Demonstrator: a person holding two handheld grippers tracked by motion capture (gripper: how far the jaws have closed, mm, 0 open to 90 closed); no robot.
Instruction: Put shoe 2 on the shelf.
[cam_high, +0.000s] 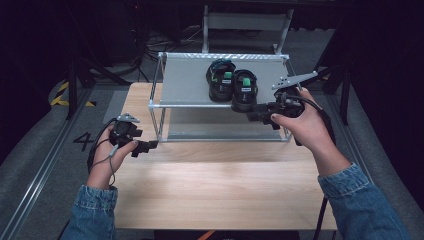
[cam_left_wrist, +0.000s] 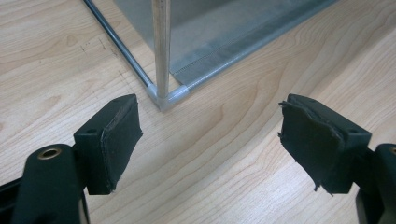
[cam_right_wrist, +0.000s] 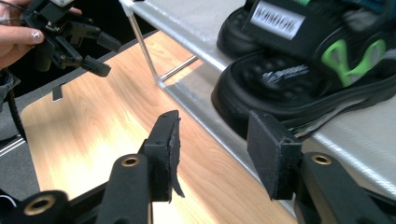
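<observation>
Sandals (cam_high: 233, 85), white label unreadable, on shelf (cam_high: 185, 80)

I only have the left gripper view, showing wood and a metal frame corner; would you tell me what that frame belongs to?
Observer: A two-tier rack standing on the table.
Operator: Is anything on it?
Observer: Yes, a pair of black sandals with green accents sits on the top shelf.
Operator: Where is the right gripper?
Observer: The right gripper is open, right at the front edge of the nearer sandal, not touching it.
</observation>
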